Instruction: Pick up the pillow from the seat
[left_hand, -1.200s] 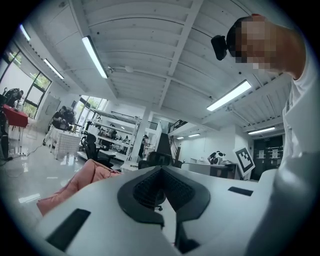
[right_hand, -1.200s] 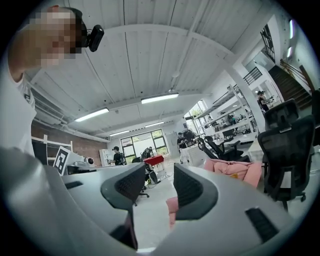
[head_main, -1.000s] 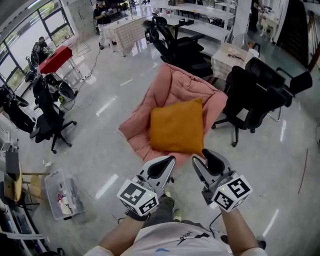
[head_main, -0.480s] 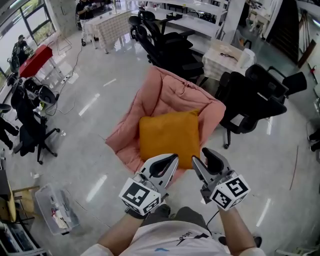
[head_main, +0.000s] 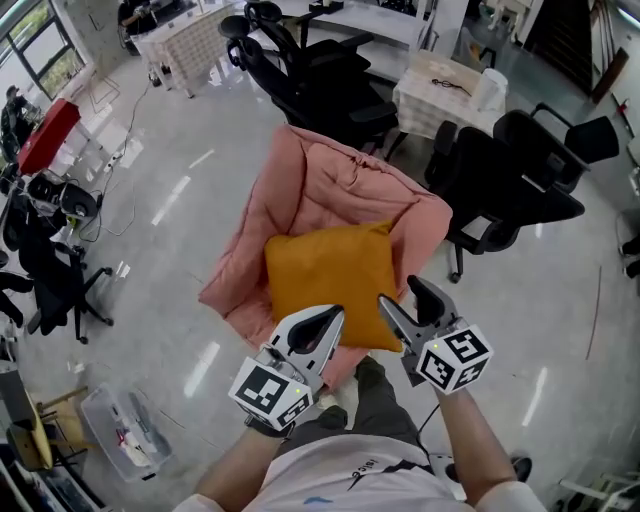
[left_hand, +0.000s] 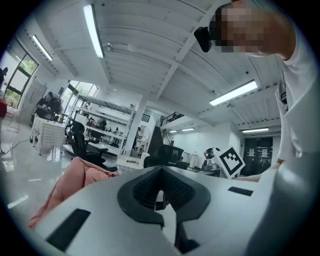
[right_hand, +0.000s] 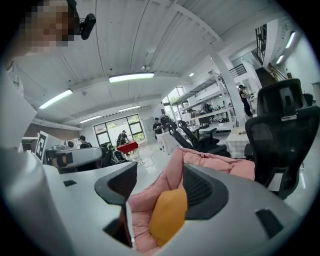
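showing the orange pillow (head_main: 325, 280) flat on the pink seat (head_main: 330, 180), just ahead of both grippers: right gripper (head_main: 400, 292) jaws opening toward its near edge, untouched; left gripper (head_main: 325, 320) jaws together.

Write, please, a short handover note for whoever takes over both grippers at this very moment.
Left gripper: jaws together, empty, by the near edge of the pillow.
Right gripper: jaws opening, pads on nothing; the pillow shows ahead through the gap.
Pillow: orange, lying on the pink seat.
Done: approach only.
Left: lower, close on the pillow, lift it off the seat.
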